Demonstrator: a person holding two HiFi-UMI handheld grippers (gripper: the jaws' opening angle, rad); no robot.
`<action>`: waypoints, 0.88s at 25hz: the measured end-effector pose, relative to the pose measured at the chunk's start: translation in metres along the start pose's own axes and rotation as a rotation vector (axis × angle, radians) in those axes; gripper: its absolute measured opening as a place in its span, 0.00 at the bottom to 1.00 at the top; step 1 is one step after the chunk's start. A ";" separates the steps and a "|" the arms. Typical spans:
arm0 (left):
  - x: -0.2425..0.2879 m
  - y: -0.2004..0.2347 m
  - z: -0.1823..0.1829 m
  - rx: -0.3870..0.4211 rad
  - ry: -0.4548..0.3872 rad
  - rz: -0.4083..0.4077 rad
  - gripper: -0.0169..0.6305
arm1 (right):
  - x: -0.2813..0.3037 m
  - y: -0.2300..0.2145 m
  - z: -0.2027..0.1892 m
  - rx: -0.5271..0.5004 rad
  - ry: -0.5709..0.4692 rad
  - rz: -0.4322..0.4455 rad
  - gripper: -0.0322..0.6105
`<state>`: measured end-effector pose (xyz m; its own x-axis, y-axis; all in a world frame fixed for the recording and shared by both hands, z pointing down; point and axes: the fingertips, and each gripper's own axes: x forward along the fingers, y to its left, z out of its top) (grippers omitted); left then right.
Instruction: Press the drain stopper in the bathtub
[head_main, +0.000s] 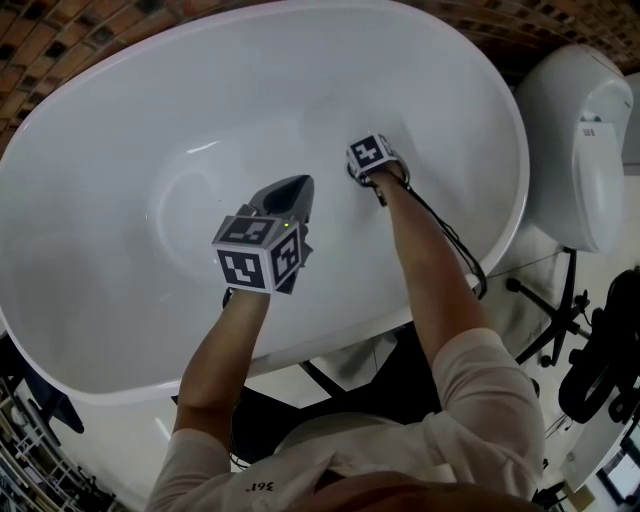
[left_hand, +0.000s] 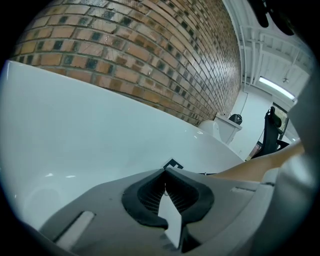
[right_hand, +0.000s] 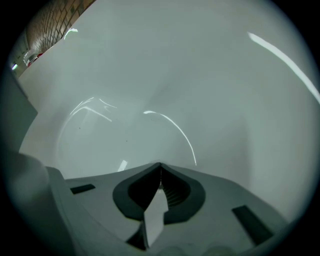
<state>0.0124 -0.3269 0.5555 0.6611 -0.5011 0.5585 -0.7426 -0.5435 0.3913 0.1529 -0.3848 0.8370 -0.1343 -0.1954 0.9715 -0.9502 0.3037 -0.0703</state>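
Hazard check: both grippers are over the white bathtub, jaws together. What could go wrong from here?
No drain stopper shows in any view, so the right gripper, shut and pointed at bare bathtub wall, may press the wrong spot. Its closed tips could also skid on the glossy curve. The cable along that arm might snag the rim.

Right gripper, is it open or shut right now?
Shut. The right gripper has both jaws touching at the tips, nothing between them.
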 end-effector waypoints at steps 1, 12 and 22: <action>-0.003 -0.002 0.003 -0.001 -0.008 -0.003 0.04 | -0.005 -0.001 0.003 0.001 -0.011 0.000 0.08; -0.037 -0.030 0.023 -0.014 -0.089 -0.012 0.04 | -0.061 -0.009 0.023 -0.024 -0.087 -0.032 0.08; -0.073 -0.047 0.036 -0.032 -0.157 -0.001 0.04 | -0.112 -0.011 0.033 -0.044 -0.142 -0.083 0.08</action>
<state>0.0023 -0.2887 0.4703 0.6685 -0.6013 0.4376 -0.7434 -0.5238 0.4160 0.1688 -0.3967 0.7210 -0.0971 -0.3505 0.9315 -0.9469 0.3207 0.0220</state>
